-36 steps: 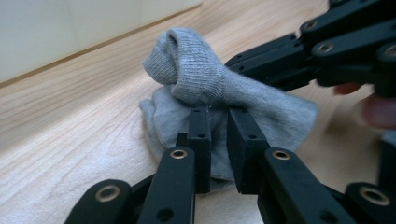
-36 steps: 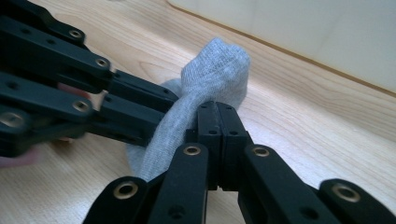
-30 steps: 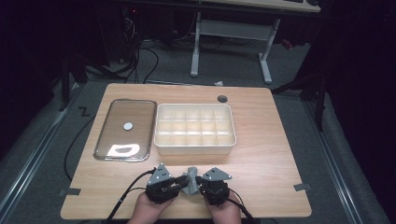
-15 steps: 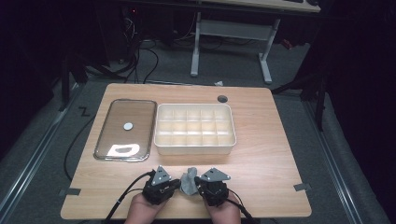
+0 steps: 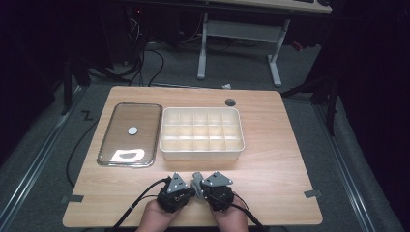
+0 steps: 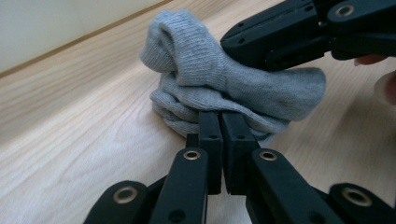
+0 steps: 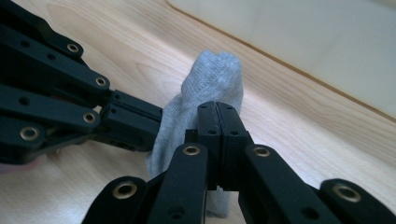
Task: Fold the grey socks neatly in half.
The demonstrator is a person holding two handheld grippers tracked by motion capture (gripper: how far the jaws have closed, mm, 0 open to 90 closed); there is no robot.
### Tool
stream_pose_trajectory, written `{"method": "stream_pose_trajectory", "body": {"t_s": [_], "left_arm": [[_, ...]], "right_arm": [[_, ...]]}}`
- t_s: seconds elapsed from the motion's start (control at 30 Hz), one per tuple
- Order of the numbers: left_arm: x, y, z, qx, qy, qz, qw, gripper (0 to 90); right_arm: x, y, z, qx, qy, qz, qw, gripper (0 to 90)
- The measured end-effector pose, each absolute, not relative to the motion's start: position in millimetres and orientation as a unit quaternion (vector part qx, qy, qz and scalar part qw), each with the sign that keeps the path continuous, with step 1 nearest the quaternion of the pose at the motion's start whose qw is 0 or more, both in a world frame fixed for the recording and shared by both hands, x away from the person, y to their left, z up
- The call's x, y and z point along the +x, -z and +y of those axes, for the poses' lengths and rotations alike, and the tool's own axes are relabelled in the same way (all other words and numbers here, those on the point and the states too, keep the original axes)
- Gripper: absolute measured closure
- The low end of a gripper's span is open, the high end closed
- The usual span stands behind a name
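Note:
A grey knitted sock point(image 5: 197, 177) lies bunched near the table's front edge, between my two grippers. In the left gripper view my left gripper point(image 6: 219, 117) has its jaws pressed together on the sock's point(image 6: 205, 74) lower folds; they have just been closing on it. My right gripper point(image 6: 289, 32) comes in from the upper right and pinches the same sock. In the right gripper view the right gripper point(image 7: 217, 109) is shut on an upright fold of the sock point(image 7: 215, 72), with the left gripper point(image 7: 140, 122) biting it from the left. From above, the left gripper point(image 5: 190, 189) and right gripper point(image 5: 204, 187) meet at the sock.
A white box with several compartments point(image 5: 201, 153) sits mid-table, just beyond the sock. A glass lid with a round knob point(image 5: 130, 133) lies to its left. A small dark grommet point(image 5: 230, 102) marks the far edge. Bare wood stretches to the right of the hands.
The left gripper has edged slightly toward the sock and lower. The right gripper and the sock have stayed put.

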State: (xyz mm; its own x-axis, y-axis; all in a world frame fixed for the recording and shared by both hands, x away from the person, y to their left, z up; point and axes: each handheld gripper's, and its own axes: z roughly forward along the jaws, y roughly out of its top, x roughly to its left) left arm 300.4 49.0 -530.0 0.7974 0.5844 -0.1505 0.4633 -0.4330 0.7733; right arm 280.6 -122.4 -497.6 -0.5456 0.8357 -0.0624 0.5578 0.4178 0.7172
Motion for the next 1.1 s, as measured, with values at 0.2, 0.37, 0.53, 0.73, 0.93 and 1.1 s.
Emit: {"method": "stream_pose_trajectory", "body": {"t_s": [0.2, 0.37, 0.53, 0.73, 0.93, 1.1], "left_arm": [[300.7, 531.6, 47.2, 0.847, -0.073, 0.308, 0.428, 88.6], [300.5, 532.3, 47.5, 0.853, -0.074, 0.303, 0.418, 88.7], [302.5, 530.4, 56.5, 0.855, -0.068, 0.307, 0.414, 75.6], [306.3, 517.1, 78.5, 0.824, -0.083, 0.325, 0.457, 70.9], [307.1, 508.4, 82.4, 0.803, -0.107, 0.328, 0.485, 90.0], [307.0, 497.7, 63.5, 0.799, -0.099, 0.307, 0.508, 90.0]], "right_arm": [[275.4, 496.9, -121.5, 0.42, -0.33, 0.819, 0.209, 90.0], [272.2, 503.2, -116.5, 0.409, -0.323, 0.826, 0.214, 90.0], [273.7, 510.8, -117.0, 0.409, -0.321, 0.828, 0.209, 90.0], [273.8, 514.9, -116.9, 0.407, -0.334, 0.824, 0.209, 90.0], [272.6, 517.5, -116.6, 0.406, -0.346, 0.819, 0.21, 90.0], [272.4, 519.7, -119.0, 0.406, -0.359, 0.815, 0.206, 90.0]]}}
